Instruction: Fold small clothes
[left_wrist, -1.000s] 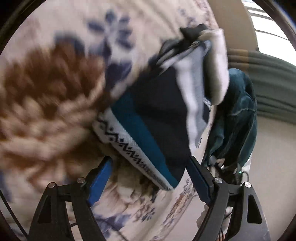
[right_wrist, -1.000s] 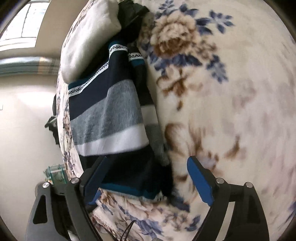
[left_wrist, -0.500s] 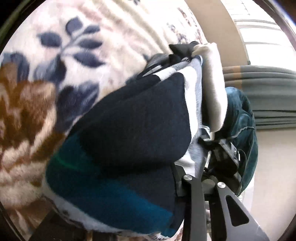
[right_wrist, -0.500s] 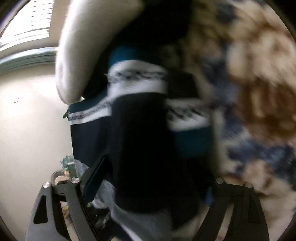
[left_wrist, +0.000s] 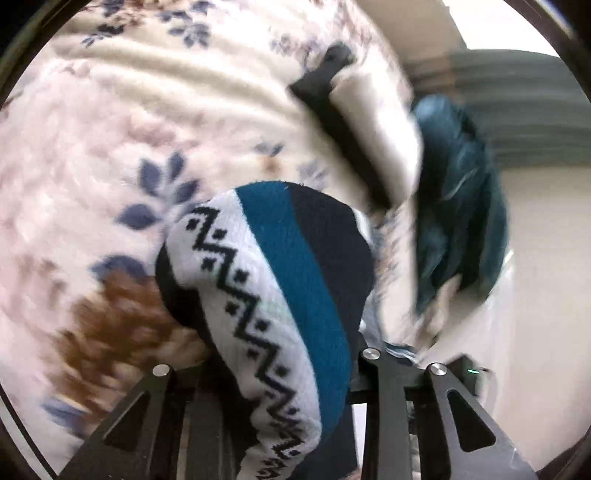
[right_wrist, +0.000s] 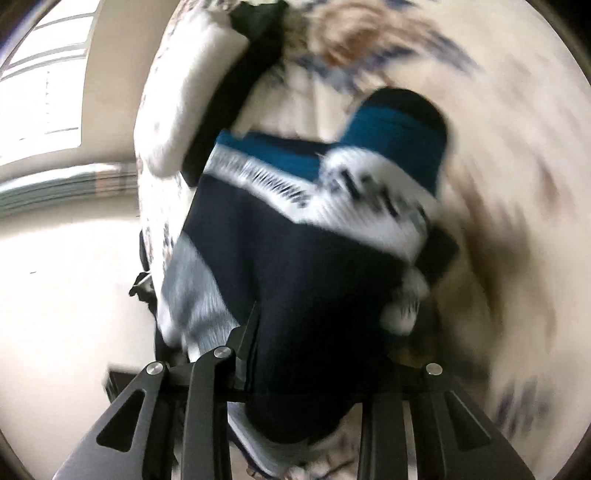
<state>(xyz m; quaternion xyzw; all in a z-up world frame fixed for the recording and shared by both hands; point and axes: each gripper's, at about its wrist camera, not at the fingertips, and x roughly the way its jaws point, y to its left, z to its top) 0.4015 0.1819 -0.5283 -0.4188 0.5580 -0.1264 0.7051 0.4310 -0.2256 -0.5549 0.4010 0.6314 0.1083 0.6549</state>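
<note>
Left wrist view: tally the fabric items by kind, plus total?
Striped knit garment, held in the left gripper: 1
Floral blanket: 1
White pillow: 1
Black cloth strip beside the pillow: 1
Teal garment at the bed edge: 1
Total: 5

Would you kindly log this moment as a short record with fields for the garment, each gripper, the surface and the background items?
garment: striped knit sweater, navy, teal and white with a zigzag band, bunched
left gripper: shut on the sweater
right gripper: shut on the sweater's navy part
surface: floral fleece blanket
background: white pillow, dark teal cloth at the bed edge
image quality: right wrist view motion-blurred
</note>
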